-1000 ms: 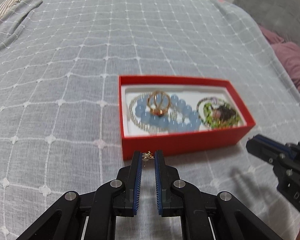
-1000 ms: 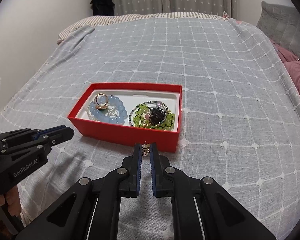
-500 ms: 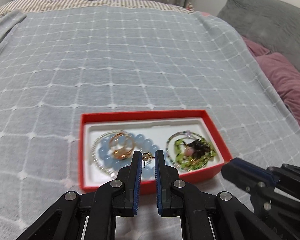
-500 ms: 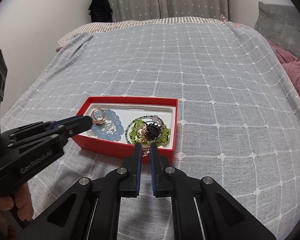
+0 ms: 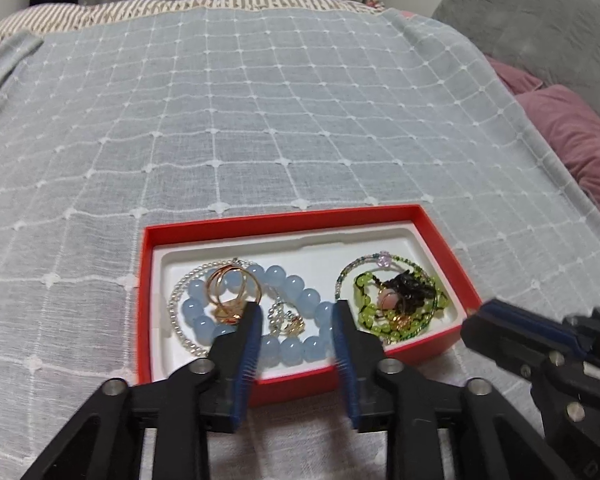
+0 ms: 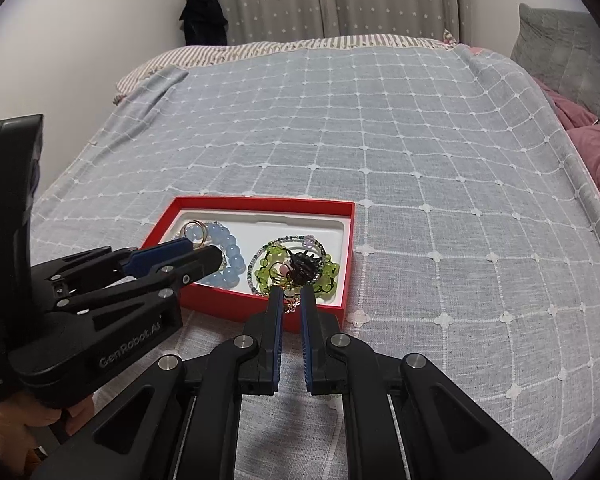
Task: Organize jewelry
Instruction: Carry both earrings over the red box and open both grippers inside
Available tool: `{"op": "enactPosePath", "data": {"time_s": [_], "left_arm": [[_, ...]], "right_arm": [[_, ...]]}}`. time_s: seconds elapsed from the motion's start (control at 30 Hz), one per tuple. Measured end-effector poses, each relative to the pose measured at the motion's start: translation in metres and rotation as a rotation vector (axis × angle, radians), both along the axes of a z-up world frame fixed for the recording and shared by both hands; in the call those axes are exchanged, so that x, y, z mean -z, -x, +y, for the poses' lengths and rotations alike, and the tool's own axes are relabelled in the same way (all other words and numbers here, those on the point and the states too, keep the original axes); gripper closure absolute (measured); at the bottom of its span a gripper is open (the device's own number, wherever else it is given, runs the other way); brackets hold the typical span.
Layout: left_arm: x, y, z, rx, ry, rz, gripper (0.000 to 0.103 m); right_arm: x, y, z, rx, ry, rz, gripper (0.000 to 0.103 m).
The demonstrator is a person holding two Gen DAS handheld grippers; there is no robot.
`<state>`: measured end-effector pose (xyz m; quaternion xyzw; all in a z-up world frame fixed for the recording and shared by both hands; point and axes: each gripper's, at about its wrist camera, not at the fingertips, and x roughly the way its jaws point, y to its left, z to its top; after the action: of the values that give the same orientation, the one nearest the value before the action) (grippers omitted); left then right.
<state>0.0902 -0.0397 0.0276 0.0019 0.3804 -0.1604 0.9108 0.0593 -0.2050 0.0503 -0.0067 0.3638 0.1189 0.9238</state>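
Note:
A red box (image 5: 444,246) (image 6: 350,236) with a white liner lies on the bed. It holds a blue bead bracelet (image 5: 296,284) (image 6: 230,246), a gold ring (image 5: 230,288), a pearl strand and a green bead bracelet (image 5: 396,300) (image 6: 296,266). My left gripper (image 5: 296,312) is open over the box's near edge; a small gold earring (image 5: 290,320) lies on the blue beads between its fingers. My right gripper (image 6: 290,294) is shut on a small gold earring (image 6: 290,300) at the box's near rim, by the green bracelet.
The bed is covered by a grey blanket (image 5: 260,120) (image 6: 420,160) with a white grid pattern. Purple and grey pillows (image 5: 572,132) lie at the right. A wall and curtains stand behind the bed.
My left gripper has opened and the earring it held now lies in the box on the blue beads. Both grippers have moved forward to the box; the right one still holds its earring.

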Motion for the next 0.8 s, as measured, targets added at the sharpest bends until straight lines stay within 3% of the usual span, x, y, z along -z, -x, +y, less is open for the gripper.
{"op": "enactPosePath", "data": {"time_s": [0.03,0.27,0.43,0.8], "left_arm": [[-0.001,0.002,0.001,-0.003,-0.011,-0.001,0.062],[-0.004,0.018,0.021,-0.068,-0.039,0.053,0.051],[0.0,0.026,0.031,-0.071,-0.054,0.091,0.048],[-0.002,0.026,0.045,-0.091,-0.07,0.088,0.041]], "right_arm": [[-0.001,0.0,0.0,-0.003,0.0,-0.001,0.094],[-0.006,-0.015,0.011,-0.062,0.039,-0.01,0.094],[-0.004,-0.033,0.022,-0.104,0.048,0.019,0.094],[0.004,-0.075,0.036,-0.101,0.084,0.09,0.094]]}}
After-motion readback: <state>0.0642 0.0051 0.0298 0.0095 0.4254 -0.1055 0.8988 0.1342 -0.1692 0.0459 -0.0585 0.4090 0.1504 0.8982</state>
